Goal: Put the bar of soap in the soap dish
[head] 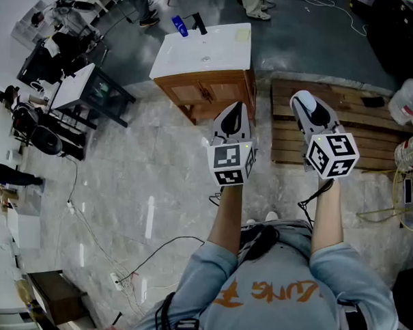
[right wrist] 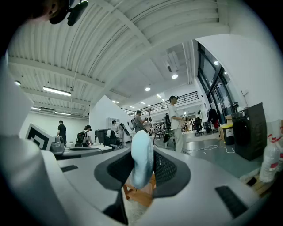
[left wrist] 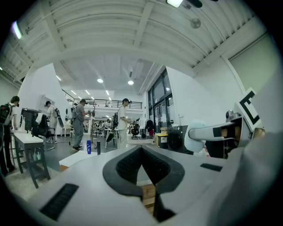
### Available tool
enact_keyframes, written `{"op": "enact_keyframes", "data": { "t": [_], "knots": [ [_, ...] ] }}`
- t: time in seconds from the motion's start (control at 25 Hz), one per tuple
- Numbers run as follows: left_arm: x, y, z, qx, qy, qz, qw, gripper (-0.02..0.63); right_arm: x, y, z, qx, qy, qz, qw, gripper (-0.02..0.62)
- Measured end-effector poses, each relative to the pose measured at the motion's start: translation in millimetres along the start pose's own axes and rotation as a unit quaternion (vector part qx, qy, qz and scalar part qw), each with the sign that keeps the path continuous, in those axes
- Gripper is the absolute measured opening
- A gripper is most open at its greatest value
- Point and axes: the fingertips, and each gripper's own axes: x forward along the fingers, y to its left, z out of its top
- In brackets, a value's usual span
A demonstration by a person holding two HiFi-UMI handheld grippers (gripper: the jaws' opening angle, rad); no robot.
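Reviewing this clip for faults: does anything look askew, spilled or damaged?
Nothing spilled or damaged. The pale blue oval soap bar is pinched edge-on in the right gripper; a loose black cable trails across the pale stone floor.

Head cam: overhead, steeply down, vanity at 12 o'clock. Gripper cams: level, tight behind jaws, facing hall; left one shares vanity at 8 o'clock.

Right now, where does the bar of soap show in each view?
Head view: bar of soap, upper right, at the right gripper tip.
Left gripper view: right of centre.
Right gripper view: centre, clamped between the jaws.
Shared landmark: the wooden cabinet, ahead in all three.
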Motion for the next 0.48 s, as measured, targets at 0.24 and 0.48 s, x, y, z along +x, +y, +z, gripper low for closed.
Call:
{"op": "enact_keyframes", "data": {
  "t": [0.24, 0.48],
  "knots": [
    [2.0, 2.0, -0.3, 0.003, 0.004, 0.007, 1.0000, 0.021, 6.1, -0.6, 2.6, 0.016, -0.006, 0.013, 1.000, 0.137],
    [10.0, -1.0, 0.1, 0.006, 0.006, 0.006, 0.9999, 0.021, 8.3, -8.8, 8.8, 0.033, -0.016, 0.022, 0.999, 0.137]
  ]
}}
